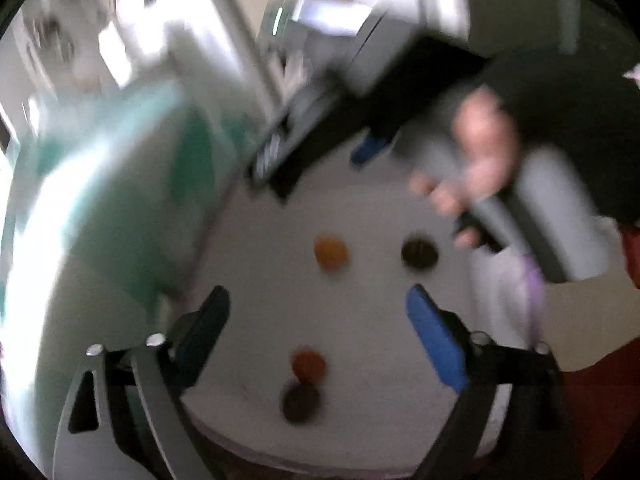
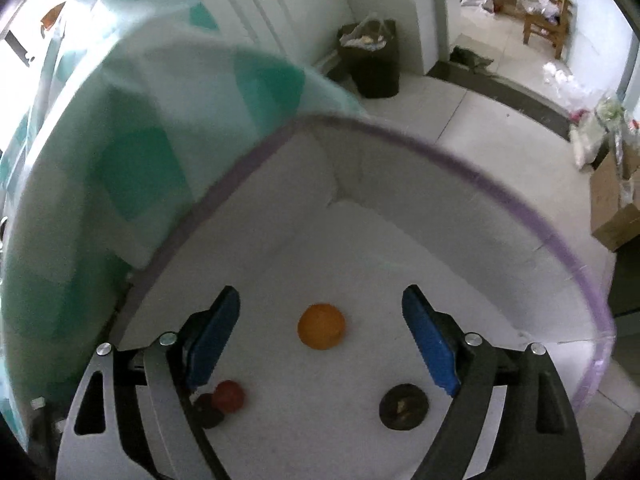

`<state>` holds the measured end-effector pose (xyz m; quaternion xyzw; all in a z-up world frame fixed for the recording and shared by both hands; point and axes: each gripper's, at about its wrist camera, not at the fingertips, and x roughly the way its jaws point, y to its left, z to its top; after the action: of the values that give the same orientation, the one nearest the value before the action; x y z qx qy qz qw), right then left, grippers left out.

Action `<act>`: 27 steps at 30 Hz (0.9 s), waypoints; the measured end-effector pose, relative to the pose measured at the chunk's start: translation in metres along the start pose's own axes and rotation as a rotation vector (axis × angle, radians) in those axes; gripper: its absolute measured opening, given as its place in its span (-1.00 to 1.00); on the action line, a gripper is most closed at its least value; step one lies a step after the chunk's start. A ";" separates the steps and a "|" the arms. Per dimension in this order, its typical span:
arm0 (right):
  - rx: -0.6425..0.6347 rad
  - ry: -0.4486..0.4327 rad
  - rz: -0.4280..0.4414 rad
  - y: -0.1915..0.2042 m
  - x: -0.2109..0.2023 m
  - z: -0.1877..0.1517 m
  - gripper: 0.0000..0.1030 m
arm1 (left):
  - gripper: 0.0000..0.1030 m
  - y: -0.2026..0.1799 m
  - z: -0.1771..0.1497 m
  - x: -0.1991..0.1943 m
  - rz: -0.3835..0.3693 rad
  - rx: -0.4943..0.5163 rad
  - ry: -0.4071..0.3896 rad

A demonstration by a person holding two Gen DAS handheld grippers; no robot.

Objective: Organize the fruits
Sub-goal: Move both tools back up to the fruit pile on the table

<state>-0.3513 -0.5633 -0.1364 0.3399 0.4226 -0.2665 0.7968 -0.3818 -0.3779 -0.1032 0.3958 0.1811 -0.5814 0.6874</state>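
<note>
Fruits lie on a white cloth [image 2: 360, 248] with a purple hem. In the right wrist view an orange [image 2: 321, 326] lies between and just beyond the tips of my open, empty right gripper [image 2: 321, 334]. A red fruit [image 2: 228, 396] touches a dark fruit [image 2: 207, 410] by the left finger, and another dark round fruit [image 2: 403, 406] lies near the right finger. The blurred left wrist view shows the same orange [image 1: 330, 252], dark fruit [image 1: 419, 253], red fruit [image 1: 308, 365] and dark fruit [image 1: 300, 400]. My left gripper [image 1: 318, 320] is open and empty above them. The right gripper's body [image 1: 360, 128] hangs beyond, held by a hand [image 1: 480, 160].
A green-and-white checked tablecloth [image 2: 132, 152] covers the table to the left. Beyond the cloth's edge is a tiled floor with a black bin [image 2: 370, 60], white cabinets [image 2: 280, 12], a cardboard box [image 2: 616, 200] and a wooden chair [image 2: 548, 24].
</note>
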 end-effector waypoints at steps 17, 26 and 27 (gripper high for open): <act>-0.422 -0.271 0.258 0.219 -0.115 -0.005 0.70 | 0.96 0.261 -0.115 -0.233 0.540 -0.665 -0.258; -0.696 -0.162 0.418 0.426 -0.062 -0.035 0.70 | 0.96 0.421 -0.291 -0.309 0.827 -1.241 -0.077; -0.689 -0.131 0.429 0.448 -0.048 -0.029 0.70 | 0.96 0.429 -0.308 -0.315 0.831 -1.302 -0.095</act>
<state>-0.0706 -0.2531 0.0344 0.1161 0.3551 0.0416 0.9266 0.0059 0.0662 0.0721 -0.0779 0.2932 -0.0685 0.9504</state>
